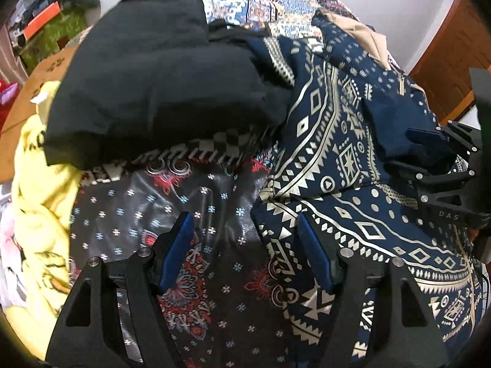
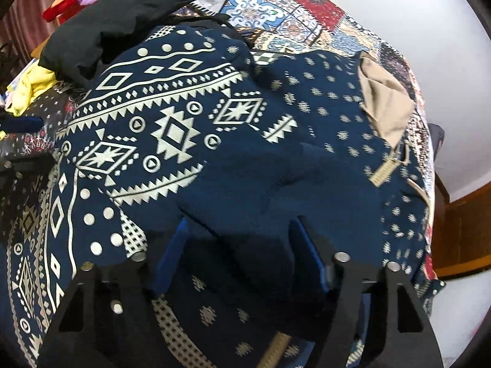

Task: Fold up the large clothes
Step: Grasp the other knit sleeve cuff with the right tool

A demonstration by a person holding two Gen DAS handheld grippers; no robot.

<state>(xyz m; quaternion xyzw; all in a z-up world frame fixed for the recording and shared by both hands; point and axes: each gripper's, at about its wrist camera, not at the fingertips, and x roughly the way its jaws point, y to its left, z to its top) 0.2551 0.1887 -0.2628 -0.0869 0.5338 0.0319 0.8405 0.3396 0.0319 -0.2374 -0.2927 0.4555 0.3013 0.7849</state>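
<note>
Both tongs (image 1: 245, 251) (image 2: 242, 254) tilted steeply downward, spread, over navy patterned garment (image 2: 172, 128).

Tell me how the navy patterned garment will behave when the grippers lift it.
The navy patterned garment will probably be floppy: it lies in soft folds and bunches. It will likely drape and sag from whichever points are pinched, since it spreads widely across the bed. It seems fairly thick, so perhaps heavy for a garment.

The navy garment (image 2: 172, 128) is soft matt cloth with pale, slightly shiny print. Beside it, the black garment (image 1: 159, 70) is plain matt fabric. Under both, the bed cover (image 1: 172, 202) looks glossy. Each gripper (image 1: 245, 251) is matt black plastic with metal pins.
</note>
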